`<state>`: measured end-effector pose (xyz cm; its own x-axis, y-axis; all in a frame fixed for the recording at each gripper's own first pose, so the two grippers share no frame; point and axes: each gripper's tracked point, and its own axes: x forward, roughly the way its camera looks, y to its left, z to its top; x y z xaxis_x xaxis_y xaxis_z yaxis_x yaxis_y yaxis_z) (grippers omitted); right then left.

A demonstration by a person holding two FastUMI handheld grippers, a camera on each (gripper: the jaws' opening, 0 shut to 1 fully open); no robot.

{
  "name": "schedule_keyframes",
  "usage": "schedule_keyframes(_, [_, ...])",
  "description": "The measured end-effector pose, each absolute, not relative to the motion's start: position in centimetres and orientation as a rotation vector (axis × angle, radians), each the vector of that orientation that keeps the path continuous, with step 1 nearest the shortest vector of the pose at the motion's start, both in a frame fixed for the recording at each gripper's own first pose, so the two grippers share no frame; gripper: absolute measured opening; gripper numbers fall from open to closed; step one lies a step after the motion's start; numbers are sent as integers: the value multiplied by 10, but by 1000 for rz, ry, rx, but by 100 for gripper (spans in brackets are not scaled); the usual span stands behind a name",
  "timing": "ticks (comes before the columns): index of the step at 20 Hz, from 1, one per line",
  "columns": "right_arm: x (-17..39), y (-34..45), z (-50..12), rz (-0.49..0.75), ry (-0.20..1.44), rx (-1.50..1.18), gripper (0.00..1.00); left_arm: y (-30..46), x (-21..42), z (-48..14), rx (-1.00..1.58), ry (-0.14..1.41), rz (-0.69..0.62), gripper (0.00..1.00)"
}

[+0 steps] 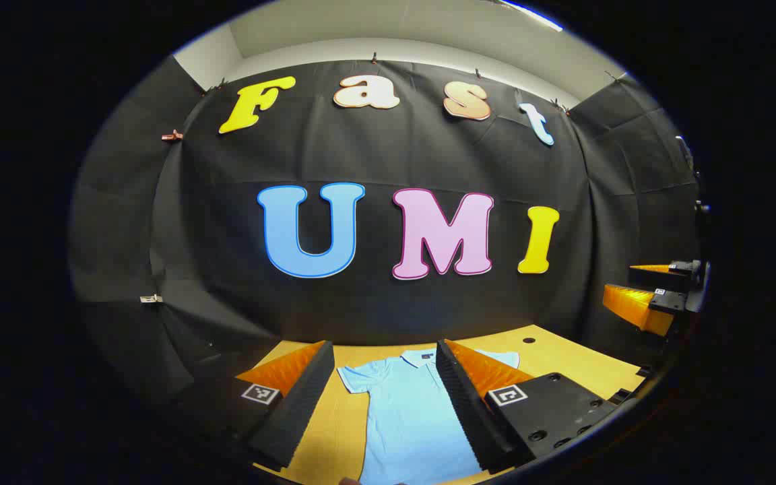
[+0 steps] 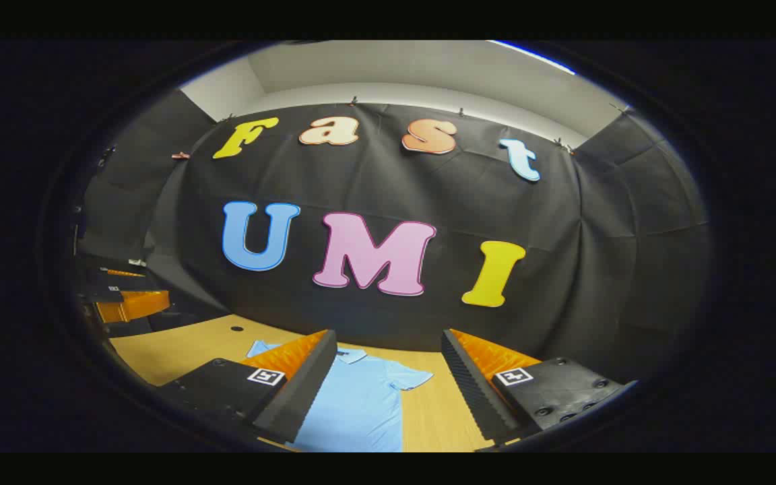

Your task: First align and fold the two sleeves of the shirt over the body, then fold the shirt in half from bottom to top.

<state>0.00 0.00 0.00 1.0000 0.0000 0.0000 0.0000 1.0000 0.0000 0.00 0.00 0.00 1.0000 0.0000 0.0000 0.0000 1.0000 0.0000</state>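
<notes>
At the bottom of the left gripper view, the left gripper [image 1: 381,397] hung released above the flat light-blue polo shirt [image 1: 408,417] on the wooden table [image 1: 563,353] — sleeves unfolded, nothing begun — and the right gripper [image 2: 388,391] likewise gaped empty.

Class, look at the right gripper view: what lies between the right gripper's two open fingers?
The light blue polo shirt, lying on the wooden table, with bare tabletop beside its sleeve; the right gripper holds nothing.
</notes>
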Motion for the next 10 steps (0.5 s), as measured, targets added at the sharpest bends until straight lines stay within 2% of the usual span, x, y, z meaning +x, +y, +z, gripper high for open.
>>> schedule_keyframes(3, [0, 8, 7, -14, -22, -27, 97, 5, -2, 1, -7, -3, -9, 97])
schedule_keyframes(10, [19, 26, 6, 39, -29, 6, 97, 9, 1, -2, 3, -3, 27, 97])
